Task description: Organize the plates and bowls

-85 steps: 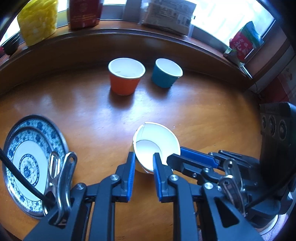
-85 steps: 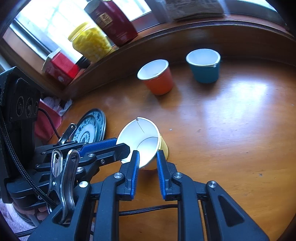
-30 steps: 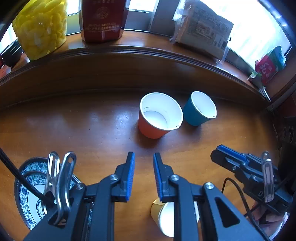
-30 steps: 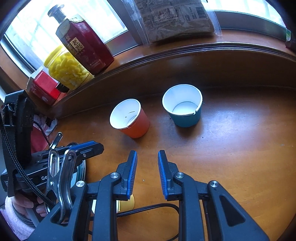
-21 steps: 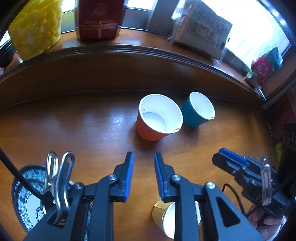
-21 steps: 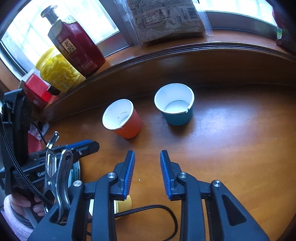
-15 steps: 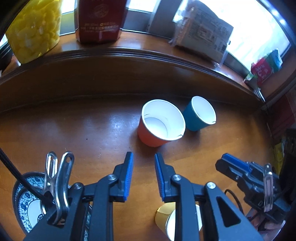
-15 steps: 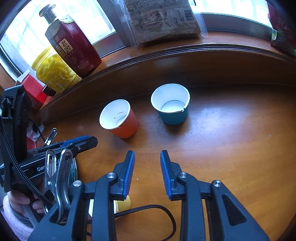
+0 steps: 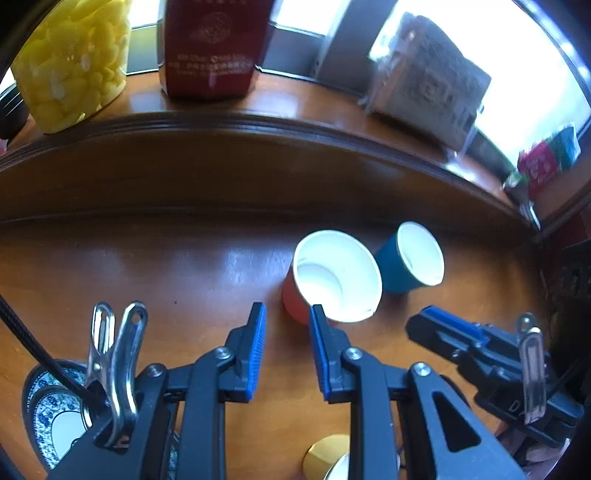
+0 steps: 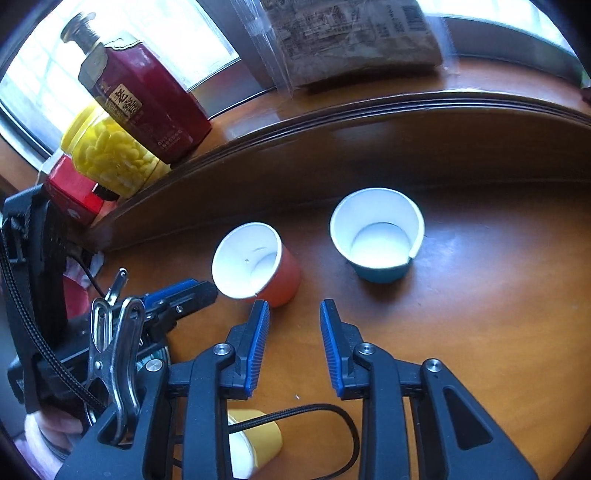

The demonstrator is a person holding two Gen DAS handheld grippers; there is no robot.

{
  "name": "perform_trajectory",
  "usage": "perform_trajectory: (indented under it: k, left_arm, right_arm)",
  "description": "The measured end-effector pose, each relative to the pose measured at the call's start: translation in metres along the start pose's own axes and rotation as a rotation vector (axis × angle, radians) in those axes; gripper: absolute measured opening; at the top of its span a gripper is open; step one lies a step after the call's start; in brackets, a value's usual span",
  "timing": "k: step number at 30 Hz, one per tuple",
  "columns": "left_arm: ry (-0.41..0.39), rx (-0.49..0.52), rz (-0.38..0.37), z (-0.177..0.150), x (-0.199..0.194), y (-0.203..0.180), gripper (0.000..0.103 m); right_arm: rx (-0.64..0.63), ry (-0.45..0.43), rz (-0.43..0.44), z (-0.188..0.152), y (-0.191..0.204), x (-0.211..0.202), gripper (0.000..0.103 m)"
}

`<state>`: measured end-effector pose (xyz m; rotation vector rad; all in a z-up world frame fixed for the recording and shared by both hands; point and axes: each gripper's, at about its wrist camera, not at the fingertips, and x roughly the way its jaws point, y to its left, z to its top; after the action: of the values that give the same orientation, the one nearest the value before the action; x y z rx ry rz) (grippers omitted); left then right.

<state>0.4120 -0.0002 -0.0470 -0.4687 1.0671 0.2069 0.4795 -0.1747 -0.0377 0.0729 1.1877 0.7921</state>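
Observation:
An orange paper bowl (image 9: 332,280) and a blue one (image 9: 410,258) stand upright side by side on the wooden table; they also show in the right wrist view as the orange bowl (image 10: 258,264) and blue bowl (image 10: 376,236). My left gripper (image 9: 286,317) is open and empty, its right fingertip close to the orange bowl's rim. My right gripper (image 10: 293,314) is open and empty, short of both bowls. A yellow bowl (image 10: 255,443) lies on its side beneath the grippers. Blue-and-white plates (image 9: 55,417) are stacked at the lower left.
A raised wooden ledge (image 9: 258,133) runs behind the bowls, carrying a yellow jar (image 9: 70,62), a dark red bottle (image 10: 144,92), a red box (image 10: 72,192) and a packaged bag (image 10: 351,33). A black cable (image 10: 314,413) loops over the yellow bowl.
Both grippers have let go of the yellow bowl, which now lies below them. They have moved forward toward the orange and blue bowls, and both sets of jaws have opened wider.

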Motion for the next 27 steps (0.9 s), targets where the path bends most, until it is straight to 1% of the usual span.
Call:
perform_trajectory:
  k: [2, 6, 11, 16, 27]
  left_arm:
    - [-0.017, -0.02, -0.007, 0.003, -0.002, 0.003, 0.024]
    - [-0.034, -0.05, -0.013, 0.011, 0.0, 0.007, 0.024]
    - [-0.018, -0.049, -0.001, 0.019, 0.009, 0.008, 0.024]
    - [0.005, -0.05, 0.001, 0.018, 0.021, 0.007, 0.024]
    - [0.027, -0.037, -0.035, 0.017, 0.034, 0.008, 0.023]
  right_arm:
    - [0.007, 0.004, 0.03, 0.006, 0.0, 0.004, 0.03]
    - [0.007, 0.001, 0.055, 0.014, 0.0, 0.013, 0.03]
    - [0.0, 0.017, 0.066, 0.021, 0.001, 0.025, 0.03]
    - [-0.012, 0.032, 0.063, 0.024, 0.003, 0.037, 0.03]
    - [-0.023, 0.029, 0.095, 0.026, 0.004, 0.044, 0.029]
